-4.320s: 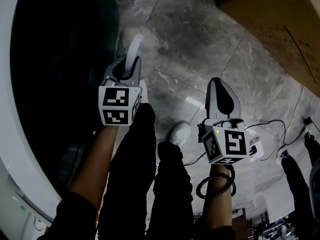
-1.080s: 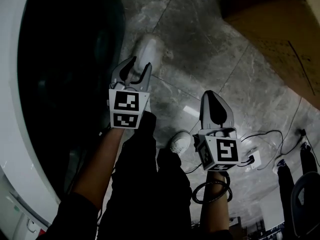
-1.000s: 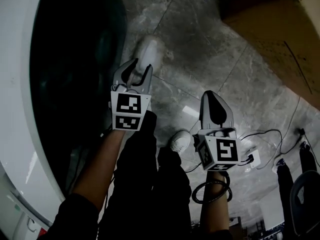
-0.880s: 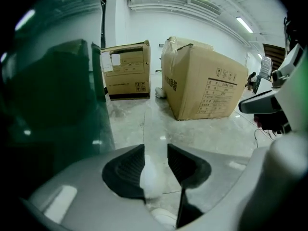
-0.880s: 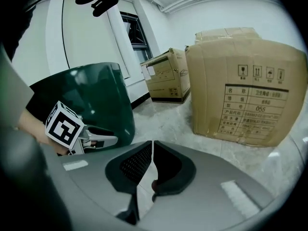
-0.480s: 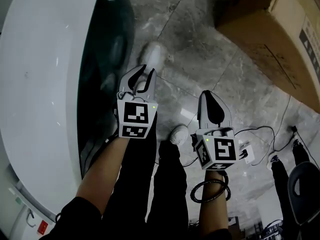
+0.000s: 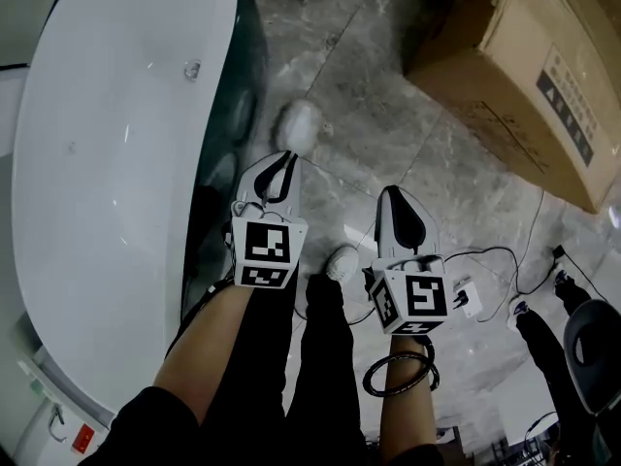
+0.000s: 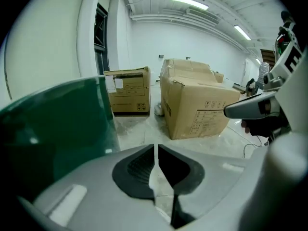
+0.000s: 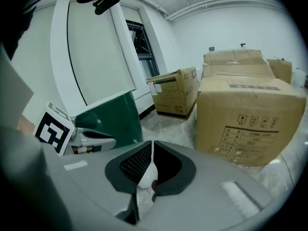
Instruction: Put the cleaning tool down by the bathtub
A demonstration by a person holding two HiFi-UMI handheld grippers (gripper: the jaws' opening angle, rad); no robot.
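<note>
The cleaning tool (image 7: 299, 124), a white fluffy pad, lies on the grey marble floor right beside the dark green outer wall of the bathtub (image 7: 116, 163). My left gripper (image 7: 287, 158) hovers just short of the tool, apart from it, jaws shut with nothing between them. In the left gripper view its pads (image 8: 139, 170) nearly meet. My right gripper (image 7: 393, 192) hangs further right over the floor, also shut and empty. The right gripper view shows the left gripper (image 9: 91, 137) in front of the green tub wall (image 9: 113, 117).
A large cardboard box (image 7: 524, 76) stands on the floor at the upper right, and a smaller box (image 8: 127, 90) stands behind it. Cables and a white plug block (image 7: 466, 297) lie at the right. The person's legs and a white shoe (image 7: 342, 262) are below the grippers.
The left gripper, which held the tool's handle 4.3 s ago and stood open a second ago, has shut and drawn back from the tool. The head view has swung to show the tub's white inside.
</note>
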